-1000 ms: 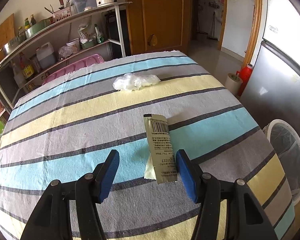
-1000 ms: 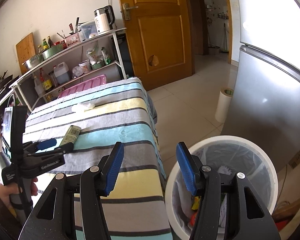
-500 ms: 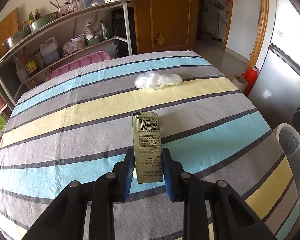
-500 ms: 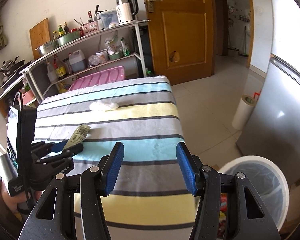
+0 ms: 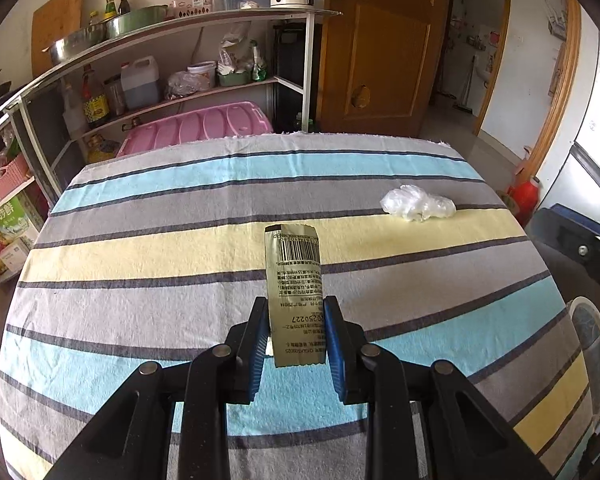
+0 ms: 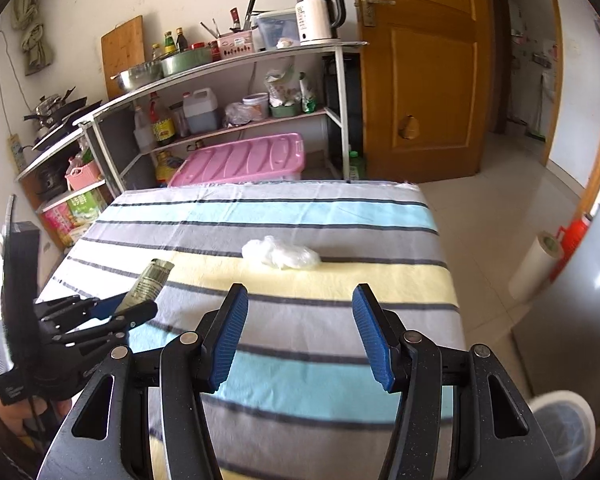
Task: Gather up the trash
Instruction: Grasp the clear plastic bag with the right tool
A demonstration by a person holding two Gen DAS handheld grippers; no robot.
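My left gripper (image 5: 296, 312) is shut on an olive green wrapper (image 5: 294, 276) with a barcode and holds it lifted above the striped tablecloth (image 5: 140, 256). In the right wrist view the same wrapper (image 6: 150, 282) sticks up from the left gripper (image 6: 120, 308) at the left. A crumpled clear plastic bag (image 5: 418, 203) lies on the yellow stripe at the right; it also shows in the right wrist view (image 6: 280, 256). My right gripper (image 6: 300, 304) is open and empty above the table, pointing toward the bag.
A white-rimmed trash bin (image 5: 590, 344) stands on the floor past the table's right edge; it shows at the bottom right in the right wrist view (image 6: 564, 420). Behind the table are a shelf rack (image 6: 228, 68), a pink bin (image 6: 244, 160) and a wooden door (image 6: 420, 64). A fridge (image 6: 596, 280) stands at the right.
My left gripper closed on the green wrapper and lifted it off the cloth. My right gripper swung from over the trash bin to over the table, facing the plastic bag.
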